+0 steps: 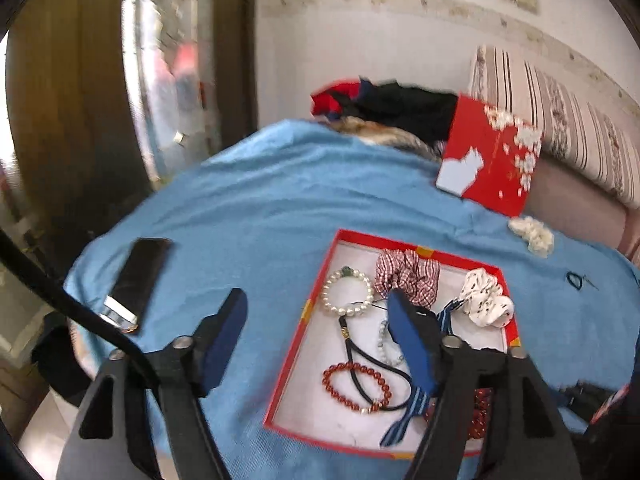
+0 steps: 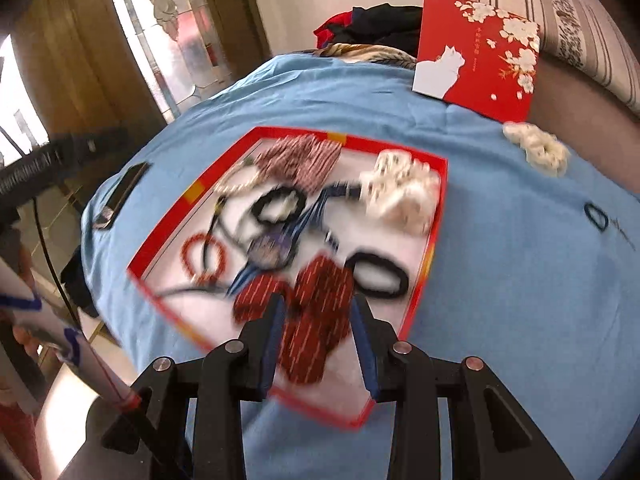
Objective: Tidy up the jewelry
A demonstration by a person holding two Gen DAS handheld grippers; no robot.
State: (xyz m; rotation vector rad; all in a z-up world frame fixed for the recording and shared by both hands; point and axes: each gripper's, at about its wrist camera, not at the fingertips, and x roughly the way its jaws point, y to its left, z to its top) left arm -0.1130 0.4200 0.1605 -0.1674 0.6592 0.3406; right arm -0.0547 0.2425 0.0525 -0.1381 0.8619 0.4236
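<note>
A red-rimmed shallow box [image 1: 316,292] [image 2: 436,216] lies on a blue cloth and holds a pearl bracelet [image 1: 347,291], a red bead bracelet [image 1: 356,387], a checked scrunchie [image 1: 408,276], a white dotted scrunchie [image 1: 486,298], black hair ties and a striped blue ribbon. My left gripper [image 1: 316,320] is open and empty, its right finger over the box. My right gripper [image 2: 318,320] is open above a dark red patterned scrunchie [image 2: 320,320] at the box's near side, which lies between the fingers. A cream scrunchie [image 1: 532,234] [image 2: 538,152] lies on the cloth outside the box.
The red box lid with a white cat [image 1: 488,160] [image 2: 476,52] leans at the back. A black phone [image 1: 136,280] [image 2: 122,192] lies on the cloth at left. Dark clothes [image 1: 392,108] are piled behind, with a striped cushion [image 1: 560,120] at right.
</note>
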